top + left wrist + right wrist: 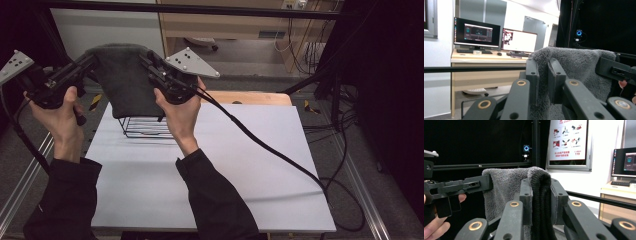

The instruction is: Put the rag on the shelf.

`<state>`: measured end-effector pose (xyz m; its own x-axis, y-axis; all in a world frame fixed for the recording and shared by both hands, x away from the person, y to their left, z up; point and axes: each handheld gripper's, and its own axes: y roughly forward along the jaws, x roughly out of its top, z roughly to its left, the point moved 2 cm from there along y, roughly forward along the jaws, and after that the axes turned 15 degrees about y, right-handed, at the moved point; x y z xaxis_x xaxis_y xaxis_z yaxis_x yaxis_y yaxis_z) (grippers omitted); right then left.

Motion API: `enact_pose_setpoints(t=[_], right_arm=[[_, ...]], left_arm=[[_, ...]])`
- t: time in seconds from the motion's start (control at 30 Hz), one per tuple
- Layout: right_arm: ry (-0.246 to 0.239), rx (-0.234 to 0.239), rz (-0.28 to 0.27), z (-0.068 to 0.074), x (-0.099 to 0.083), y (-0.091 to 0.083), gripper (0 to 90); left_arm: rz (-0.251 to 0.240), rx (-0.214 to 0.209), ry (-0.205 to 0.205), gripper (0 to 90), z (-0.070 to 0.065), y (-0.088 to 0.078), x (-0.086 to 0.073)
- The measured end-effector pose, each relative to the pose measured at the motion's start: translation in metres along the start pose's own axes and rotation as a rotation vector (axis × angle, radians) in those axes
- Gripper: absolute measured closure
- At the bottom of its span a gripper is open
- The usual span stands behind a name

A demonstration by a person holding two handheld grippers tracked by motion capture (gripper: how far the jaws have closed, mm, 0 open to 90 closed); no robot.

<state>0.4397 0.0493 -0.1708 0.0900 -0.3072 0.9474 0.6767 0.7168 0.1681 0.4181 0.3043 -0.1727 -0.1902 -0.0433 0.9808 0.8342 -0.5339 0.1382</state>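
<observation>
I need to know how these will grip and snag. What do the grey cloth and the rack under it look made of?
Cloth: looks like terry towelling, matt grey, with a fuzzy looped pile plain in both gripper views; probably cotton, though the fibre is unclear.
Rack: thin black wire, likely coated or painted metal, open-gridded.

Lab/office data-capture rig: white tabletop [210, 165] inside a black aluminium frame [190, 8] with black curtains, ring-lit camera [526, 148] at 12 o'clock, desk [474, 58] with two monitors [477, 32] at 10 o'clock, instruction poster [568, 140] on the wall, cables [310, 50] on the floor.
</observation>
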Motion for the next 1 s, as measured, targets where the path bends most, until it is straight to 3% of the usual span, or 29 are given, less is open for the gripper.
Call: enact_pose_setpoints(t=[0.63, 1.0], right_arm=[[-0.023, -0.003, -0.026, 0.008, 0.028, 0.034, 76.2], [-0.015, -0.007, -0.045, 0.001, 0.038, 0.051, 76.3]], left_arm=[[-0.033, 0.027, -0.016, 80.7, 0.027, 0.012, 0.027], [-0.027, 0.05, -0.004, 80.7, 0.037, 0.025, 0.037]])
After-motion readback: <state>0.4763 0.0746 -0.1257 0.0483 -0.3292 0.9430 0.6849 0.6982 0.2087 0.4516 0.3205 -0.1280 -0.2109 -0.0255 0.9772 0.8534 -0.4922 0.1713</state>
